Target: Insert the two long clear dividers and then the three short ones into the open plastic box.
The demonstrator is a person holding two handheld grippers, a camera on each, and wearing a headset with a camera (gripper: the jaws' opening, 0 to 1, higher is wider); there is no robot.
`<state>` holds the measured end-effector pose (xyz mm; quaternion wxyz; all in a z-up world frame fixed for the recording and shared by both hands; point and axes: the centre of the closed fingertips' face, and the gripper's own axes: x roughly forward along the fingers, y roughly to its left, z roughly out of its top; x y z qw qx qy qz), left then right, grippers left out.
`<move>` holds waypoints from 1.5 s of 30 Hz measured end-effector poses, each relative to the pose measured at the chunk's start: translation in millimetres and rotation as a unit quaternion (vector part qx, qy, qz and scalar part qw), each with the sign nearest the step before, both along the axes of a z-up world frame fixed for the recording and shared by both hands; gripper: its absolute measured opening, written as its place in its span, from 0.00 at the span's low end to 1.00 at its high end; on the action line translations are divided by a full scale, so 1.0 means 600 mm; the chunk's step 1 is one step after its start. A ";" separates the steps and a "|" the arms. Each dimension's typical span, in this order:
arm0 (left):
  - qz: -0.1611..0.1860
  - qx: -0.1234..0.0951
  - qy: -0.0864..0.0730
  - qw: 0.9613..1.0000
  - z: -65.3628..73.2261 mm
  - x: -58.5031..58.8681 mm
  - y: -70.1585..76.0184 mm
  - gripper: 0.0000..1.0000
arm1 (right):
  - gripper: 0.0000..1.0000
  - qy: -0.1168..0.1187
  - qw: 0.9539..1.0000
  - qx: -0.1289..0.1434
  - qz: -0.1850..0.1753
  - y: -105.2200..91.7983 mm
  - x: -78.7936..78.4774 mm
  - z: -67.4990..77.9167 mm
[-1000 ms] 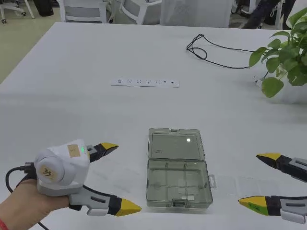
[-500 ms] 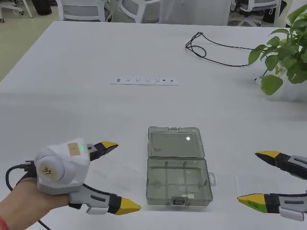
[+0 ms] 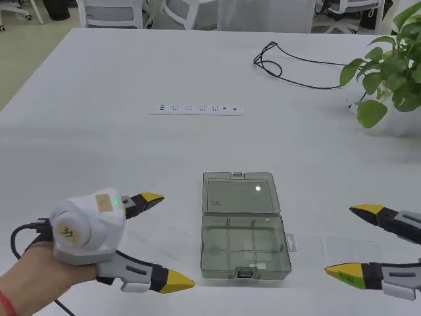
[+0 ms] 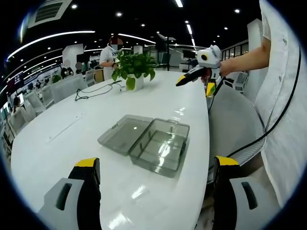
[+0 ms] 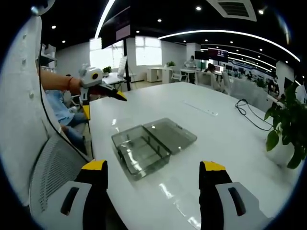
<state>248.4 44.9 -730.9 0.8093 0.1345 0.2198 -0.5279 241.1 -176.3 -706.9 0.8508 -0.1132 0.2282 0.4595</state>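
The smoky clear plastic box [image 3: 245, 247] lies open on the white table, its lid [image 3: 238, 193] folded flat on the far side. Thin lines cross its base; I cannot tell whether they are dividers or ribs. Flat clear pieces [image 3: 345, 249] lie faintly on the table right of the box, with a small one [image 3: 290, 245] at its right wall. My left gripper [image 3: 164, 240] is open, left of the box. My right gripper [image 3: 354, 242] is open on the right, over the clear pieces. Both are empty. The box [image 4: 148, 141] [image 5: 151, 143] lies ahead of each gripper's jaws.
A white power strip [image 3: 197, 109] lies farther back on the table [image 3: 99, 145]. A black cable [image 3: 289, 69] coils at the far right beside a potted plant [image 3: 388, 72]. Office chairs stand beyond the far edge. People stand in the background of the left gripper view.
The head view has shifted slightly. Both grippers stay open and in about the same places beside the box.
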 end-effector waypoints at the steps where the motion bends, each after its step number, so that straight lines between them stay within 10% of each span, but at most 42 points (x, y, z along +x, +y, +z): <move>1: 0.000 0.001 0.000 1.000 -0.001 0.000 0.000 1.00 | 0.79 0.000 1.000 0.000 0.000 0.000 0.000 0.000; 45: 0.033 0.002 0.022 0.999 -0.017 0.008 0.015 0.99 | 0.78 0.005 1.000 0.001 0.006 -0.002 0.012 -0.007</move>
